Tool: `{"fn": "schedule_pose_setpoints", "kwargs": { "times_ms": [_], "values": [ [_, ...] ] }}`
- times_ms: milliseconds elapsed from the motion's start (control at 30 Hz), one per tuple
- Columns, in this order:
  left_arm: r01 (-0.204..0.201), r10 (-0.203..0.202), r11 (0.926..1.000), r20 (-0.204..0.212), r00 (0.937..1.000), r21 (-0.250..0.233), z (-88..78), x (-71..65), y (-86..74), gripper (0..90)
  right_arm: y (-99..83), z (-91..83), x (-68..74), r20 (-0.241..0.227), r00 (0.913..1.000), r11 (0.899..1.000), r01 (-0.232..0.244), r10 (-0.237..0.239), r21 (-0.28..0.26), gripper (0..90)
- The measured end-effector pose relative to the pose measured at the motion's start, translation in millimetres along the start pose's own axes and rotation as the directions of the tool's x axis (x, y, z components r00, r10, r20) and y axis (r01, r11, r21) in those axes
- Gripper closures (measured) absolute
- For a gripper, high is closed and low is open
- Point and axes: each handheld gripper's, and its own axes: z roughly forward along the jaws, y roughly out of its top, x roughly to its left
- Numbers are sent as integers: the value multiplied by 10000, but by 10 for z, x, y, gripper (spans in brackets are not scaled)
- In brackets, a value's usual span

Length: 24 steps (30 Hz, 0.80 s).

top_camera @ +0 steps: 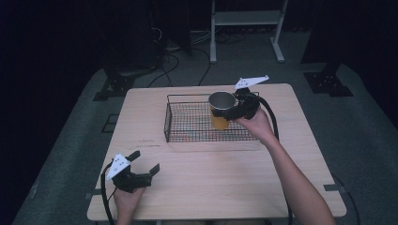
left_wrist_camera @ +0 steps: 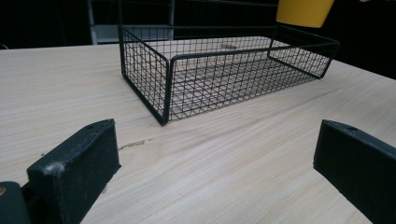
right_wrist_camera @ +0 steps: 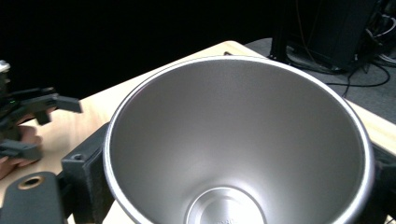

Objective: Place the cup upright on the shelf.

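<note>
A cup (top_camera: 221, 108), yellow outside and steel inside, hangs above the right part of a black wire basket (top_camera: 187, 123), and my right gripper (top_camera: 233, 112) is shut on it. Looking down along the right gripper, the cup's empty steel bowl (right_wrist_camera: 238, 144) sits between the two jaws. My left gripper (top_camera: 144, 163) stands open low over the table's front left, nothing between its fingers (left_wrist_camera: 74, 172). In the left gripper view the basket (left_wrist_camera: 219, 70) lies ahead and looks empty, and the cup's yellow bottom (left_wrist_camera: 303, 11) hovers over its far right corner.
The wooden table (top_camera: 211, 173) has bare room in front of the basket and on both sides of it. Behind the table stand a white metal frame (top_camera: 246, 23), dark stands and cables on the grey floor.
</note>
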Motion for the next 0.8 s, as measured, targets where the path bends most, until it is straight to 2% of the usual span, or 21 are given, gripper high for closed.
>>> {"fn": "schedule_pose_setpoints", "kwargs": {
  "times_ms": [133, 567, 800],
  "values": [
    [-6, 6, 10000, 6, 10000, 5, 0, -1, 0, 0, 60, 77, -41, 324, 9994, 9999, 112, -115, 80, 98],
    [47, -47, 10000, 16, 10000, -30, -3, 4, -1, 0, 118, 284, -213, 561, 9984, 9993, -23, 2, 365, 98],
    [39, -39, 10000, 21, 10000, -23, -2, 3, -1, 0, 149, 371, -302, 504, 9987, 9986, -97, 70, 528, 98]
  ]
}}
